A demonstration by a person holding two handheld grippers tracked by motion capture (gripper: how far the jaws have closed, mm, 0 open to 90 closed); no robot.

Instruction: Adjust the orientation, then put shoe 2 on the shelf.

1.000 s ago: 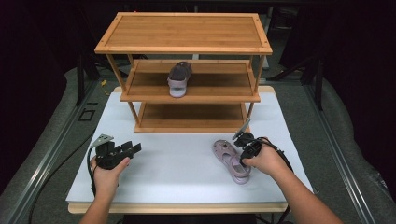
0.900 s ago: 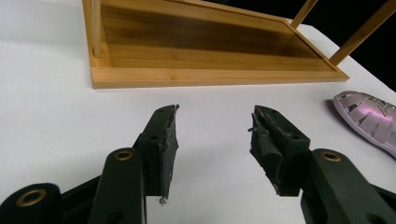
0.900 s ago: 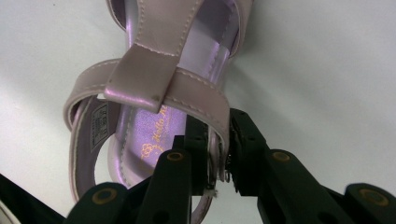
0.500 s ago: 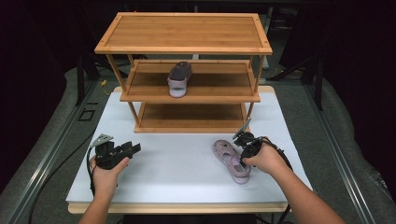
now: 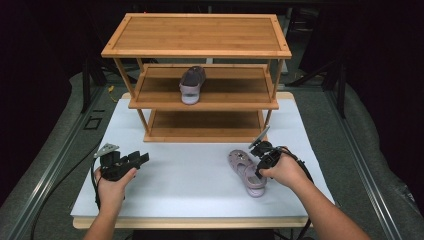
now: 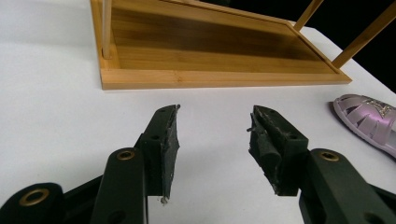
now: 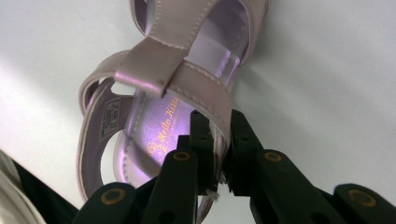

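Observation:
A lilac sandal (image 5: 243, 168) lies on the white table top (image 5: 190, 175) at the front right. My right gripper (image 5: 258, 167) is shut on its side strap (image 7: 212, 100), the jaws pinching the strap's edge in the right gripper view (image 7: 219, 140). The sandal's toe (image 6: 369, 119) shows at the right edge of the left gripper view. A matching sandal (image 5: 192, 83) stands on the middle shelf of the wooden rack (image 5: 197, 35). My left gripper (image 5: 141, 159) hovers open at the front left, with nothing between its jaws (image 6: 212, 135).
The rack's lowest shelf (image 6: 215, 51) lies bare, just behind the table's middle. A dark floor and metal rails (image 5: 45, 175) surround the table. Cables trail from both grippers toward the near edge.

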